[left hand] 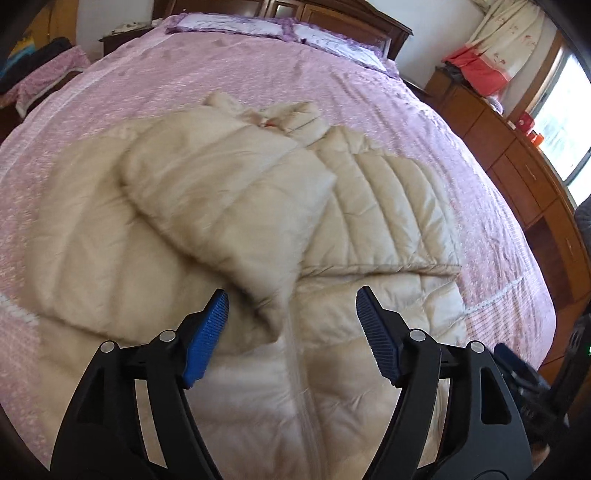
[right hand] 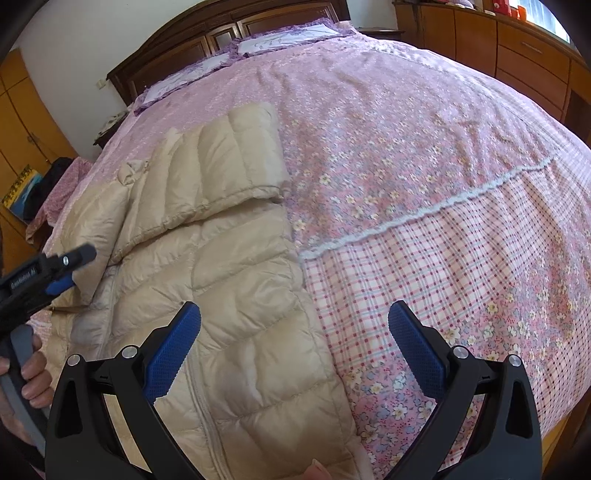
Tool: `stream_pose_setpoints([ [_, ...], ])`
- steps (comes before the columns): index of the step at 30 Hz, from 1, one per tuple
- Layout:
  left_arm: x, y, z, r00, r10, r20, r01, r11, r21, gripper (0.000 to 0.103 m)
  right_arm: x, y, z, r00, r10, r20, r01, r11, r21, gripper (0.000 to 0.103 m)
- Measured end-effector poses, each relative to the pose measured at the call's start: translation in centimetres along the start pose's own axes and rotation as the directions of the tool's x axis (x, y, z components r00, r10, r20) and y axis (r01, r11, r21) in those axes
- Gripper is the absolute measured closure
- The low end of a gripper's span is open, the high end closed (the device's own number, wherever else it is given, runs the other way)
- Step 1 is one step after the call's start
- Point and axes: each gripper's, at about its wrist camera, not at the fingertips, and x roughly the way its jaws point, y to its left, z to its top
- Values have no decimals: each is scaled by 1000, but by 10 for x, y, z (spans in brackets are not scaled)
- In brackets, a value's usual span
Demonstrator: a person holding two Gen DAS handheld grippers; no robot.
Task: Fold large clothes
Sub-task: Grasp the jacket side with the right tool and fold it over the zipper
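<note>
Two sleeves are lying folded over the jacket (left hand: 229, 206) on the bed (left hand: 424, 122), its long axis running collar-far, hem-near. Puffy fill is likely springing the left sleeve (left hand: 221, 192) back open. Left claw (left hand: 291, 317) and right claw (right hand: 295, 332) are both hanging open, gripping nothing.

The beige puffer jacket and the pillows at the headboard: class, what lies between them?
Only bare pink floral bedspread lies between the jacket and the pillows; the left wrist view shows this best.
</note>
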Motion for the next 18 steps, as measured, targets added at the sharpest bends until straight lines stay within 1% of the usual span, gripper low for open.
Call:
stream_pose_setpoints([
  [4,-15,18,-4,998,57,4,-57,998,-12,31,1,15,8,1000,23,4,-23,999,-24,6],
  [9,-34,53,-10,994,103,31,-100,992,-75,30,7,46,21,998,58,-9,-58,995,-80,6],
  [13,-46,82,-15,981,188,45,-182,977,-111,30,12,89,33,994,104,-26,-107,981,-164,6],
  [15,-51,94,-17,977,208,49,-200,970,-139,30,17,106,38,991,124,-52,-132,972,-194,6],
  [18,-55,109,-21,974,218,54,-207,966,-154,28,30,142,44,987,121,-102,-143,958,-249,6],
])
